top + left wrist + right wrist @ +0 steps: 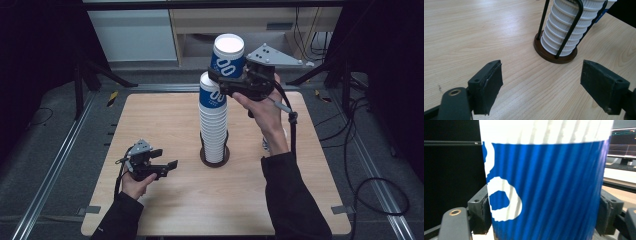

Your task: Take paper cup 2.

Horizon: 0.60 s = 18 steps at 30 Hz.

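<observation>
A tall stack of white ribbed paper cups (213,125) with a blue-printed cup on top stands in a black wire holder on a round brown base (215,160) at the table's middle. My right gripper (227,75) is shut on a single blue-and-white cup (228,56), held just above and slightly right of the stack's top. In the right gripper view this cup (546,185) sits between both pads. My left gripper (166,159) rests low at the front left, open, with nothing between its jaws. The left gripper view shows it (549,85) aimed at the stack (571,27) and base (549,53).
The wooden table (165,120) ends in metal rails on both sides. A small pale object (265,145) peeks out behind the right forearm. Cables (360,150) lie on the floor at the right. Shelving stands behind the table.
</observation>
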Each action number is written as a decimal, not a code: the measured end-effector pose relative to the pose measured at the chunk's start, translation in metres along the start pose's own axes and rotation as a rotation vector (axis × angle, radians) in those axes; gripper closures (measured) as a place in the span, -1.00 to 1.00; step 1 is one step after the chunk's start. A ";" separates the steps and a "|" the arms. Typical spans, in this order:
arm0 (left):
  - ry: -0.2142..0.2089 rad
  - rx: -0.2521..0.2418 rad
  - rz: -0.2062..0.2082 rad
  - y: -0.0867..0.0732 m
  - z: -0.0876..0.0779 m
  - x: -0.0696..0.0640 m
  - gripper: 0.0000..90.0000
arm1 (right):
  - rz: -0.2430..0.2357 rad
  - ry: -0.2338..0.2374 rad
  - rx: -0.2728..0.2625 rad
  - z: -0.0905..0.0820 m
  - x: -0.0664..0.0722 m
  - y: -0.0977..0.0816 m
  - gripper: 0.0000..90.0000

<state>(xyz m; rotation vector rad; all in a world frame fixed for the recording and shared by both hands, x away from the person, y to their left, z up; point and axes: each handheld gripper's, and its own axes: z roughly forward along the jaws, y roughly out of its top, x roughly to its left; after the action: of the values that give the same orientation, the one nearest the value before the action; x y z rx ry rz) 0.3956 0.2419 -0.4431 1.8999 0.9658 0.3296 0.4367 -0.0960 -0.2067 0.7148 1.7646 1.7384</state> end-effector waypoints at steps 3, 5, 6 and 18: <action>0.001 0.004 0.003 0.000 0.000 0.000 -0.62 | -0.004 -0.018 0.004 -0.011 -0.004 -0.002 -0.55; 0.001 0.004 0.005 0.000 0.000 -0.001 -0.62 | -0.008 -0.032 0.007 -0.021 -0.008 -0.005 -0.55; 0.002 0.002 0.004 0.000 -0.001 -0.001 -0.62 | -0.015 -0.046 0.012 -0.030 -0.012 -0.010 -0.55; 0.001 0.001 0.013 0.002 -0.002 -0.004 -0.62 | 0.000 -0.067 0.069 -0.068 -0.033 -0.046 -0.55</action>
<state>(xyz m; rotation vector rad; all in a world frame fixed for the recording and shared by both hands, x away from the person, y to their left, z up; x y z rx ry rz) 0.3931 0.2398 -0.4402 1.9079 0.9545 0.3380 0.4122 -0.1684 -0.2521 0.7929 1.7865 1.6407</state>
